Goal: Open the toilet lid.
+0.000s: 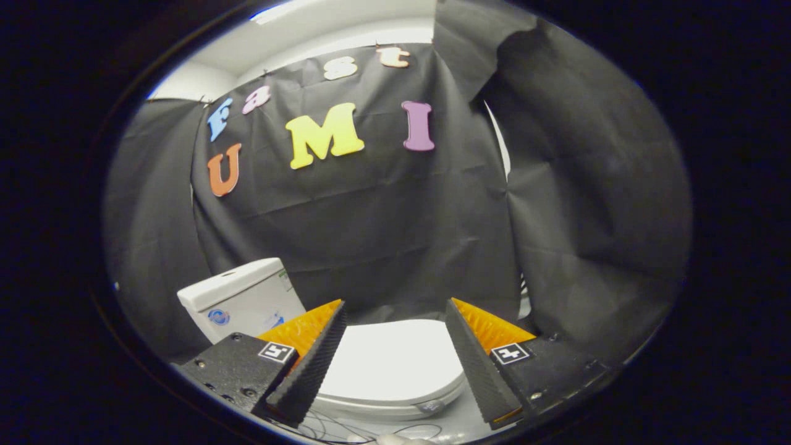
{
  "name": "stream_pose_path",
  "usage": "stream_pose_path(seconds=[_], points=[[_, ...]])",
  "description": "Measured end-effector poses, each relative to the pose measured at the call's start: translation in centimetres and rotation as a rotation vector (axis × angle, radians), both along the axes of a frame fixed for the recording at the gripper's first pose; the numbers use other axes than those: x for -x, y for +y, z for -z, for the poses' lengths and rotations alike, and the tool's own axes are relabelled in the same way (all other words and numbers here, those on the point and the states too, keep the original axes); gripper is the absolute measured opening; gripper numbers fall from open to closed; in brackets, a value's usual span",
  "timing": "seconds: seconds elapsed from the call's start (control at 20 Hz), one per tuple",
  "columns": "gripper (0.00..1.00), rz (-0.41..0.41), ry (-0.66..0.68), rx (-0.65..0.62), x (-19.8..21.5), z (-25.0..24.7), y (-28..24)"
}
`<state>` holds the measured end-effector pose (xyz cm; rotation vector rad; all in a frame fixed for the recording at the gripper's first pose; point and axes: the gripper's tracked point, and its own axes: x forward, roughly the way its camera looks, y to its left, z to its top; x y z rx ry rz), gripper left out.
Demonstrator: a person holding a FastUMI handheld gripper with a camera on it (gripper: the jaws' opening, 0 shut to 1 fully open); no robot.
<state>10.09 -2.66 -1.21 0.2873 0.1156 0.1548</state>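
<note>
Gripper view: the black cloth wall (383, 222) of the booth takes up most of what lies ahead, hanging in folds, with a second dark sheet (593, 185) draped closer in on the right side and a strip of pale ceiling (346, 25) above them. Below the cloth sits the white toilet. Its lid (392, 361) is down, lying flat and closed over the bowl, and it shows in the gap between the two fingers and a little beyond their tips. The rim of the seat (395, 409) peeks out under the lid's front edge. The white cistern (244, 300) stands upright behind the lid, to the left of the left finger, close against the cloth. The gripper (395, 309) hangs above the lid with its fingers (309, 364) spread wide apart, holding nothing and touching nothing. Thin dark cables (371, 431) trail across the pale floor just in front of the toilet.
</note>
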Motion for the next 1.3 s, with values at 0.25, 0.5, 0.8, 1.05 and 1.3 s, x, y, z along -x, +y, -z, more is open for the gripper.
stream_pose_path(seconds=[0.25, 0.5, 0.8, 1.05, 1.3], points=[[0.99, 0.037, 0.119, -0.268, -3.1, 6.0, -4.7], [1.00, 0.039, 0.287, -0.484, -4.0, 14.9, -5.3], [0.99, 0.029, 0.496, -0.668, -3.8, 23.2, -4.3], [0.96, 0.027, 0.583, -0.736, -3.0, 25.7, -3.4], [0.81, 0.004, 0.669, -0.754, -2.5, 27.5, -1.9]])
